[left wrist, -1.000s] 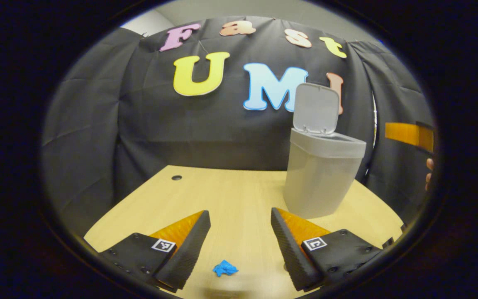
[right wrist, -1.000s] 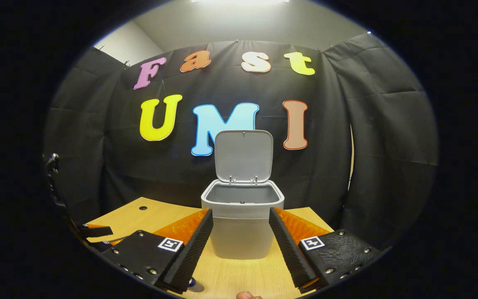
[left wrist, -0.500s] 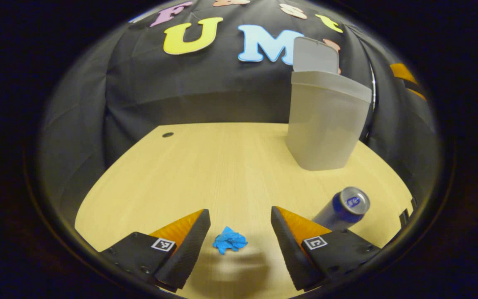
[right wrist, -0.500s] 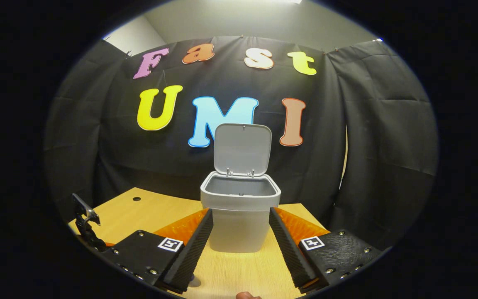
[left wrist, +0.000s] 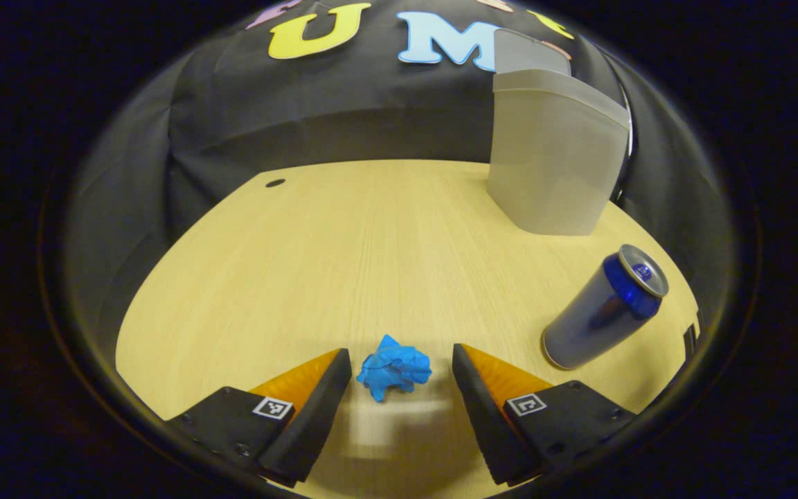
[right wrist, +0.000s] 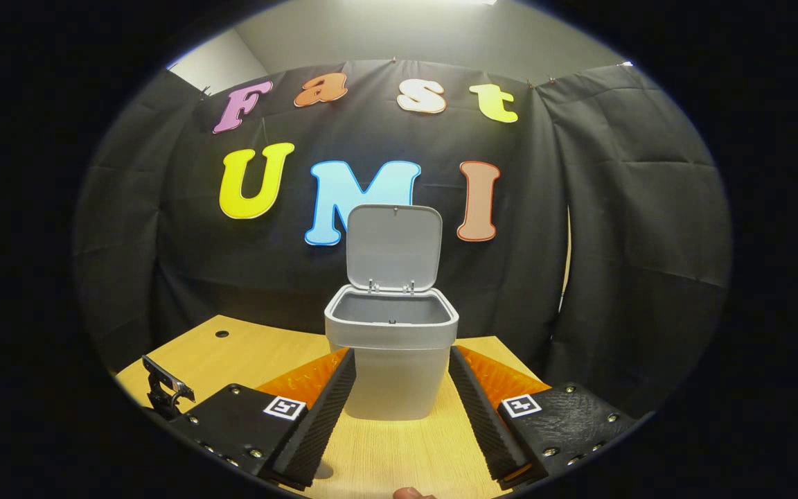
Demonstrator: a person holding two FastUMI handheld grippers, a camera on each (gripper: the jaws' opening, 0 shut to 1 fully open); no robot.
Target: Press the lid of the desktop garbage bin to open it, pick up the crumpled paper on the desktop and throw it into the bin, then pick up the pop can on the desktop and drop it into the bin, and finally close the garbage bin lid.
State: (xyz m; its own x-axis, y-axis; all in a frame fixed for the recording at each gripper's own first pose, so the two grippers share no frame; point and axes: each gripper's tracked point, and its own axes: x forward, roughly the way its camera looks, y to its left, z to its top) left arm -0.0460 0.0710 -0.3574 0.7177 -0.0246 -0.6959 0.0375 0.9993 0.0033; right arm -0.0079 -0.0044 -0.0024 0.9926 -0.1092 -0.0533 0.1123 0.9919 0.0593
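In the left gripper view a crumpled blue paper (left wrist: 393, 367) lies on the wooden desk (left wrist: 343, 256), between the tips of my open left gripper (left wrist: 399, 374), with a gap on each side. A blue pop can (left wrist: 603, 307) stands to the right of it. The grey bin (left wrist: 553, 163) stands at the far right of the desk. In the right gripper view the bin (right wrist: 392, 364) is straight ahead with its lid (right wrist: 393, 246) standing up and its inside visible. My right gripper (right wrist: 399, 388) hovers open well short of the bin.
A small round hole (left wrist: 275, 183) marks the desk's far left corner. Black cloth walls close the desk on the far side and both flanks. Part of the other gripper (right wrist: 167, 391) shows low at the left of the right gripper view.
My left gripper tilted down and dropped toward the desk, so the blue paper now sits between its fingertips and the can came into view. My right gripper backed off slightly from the bin.
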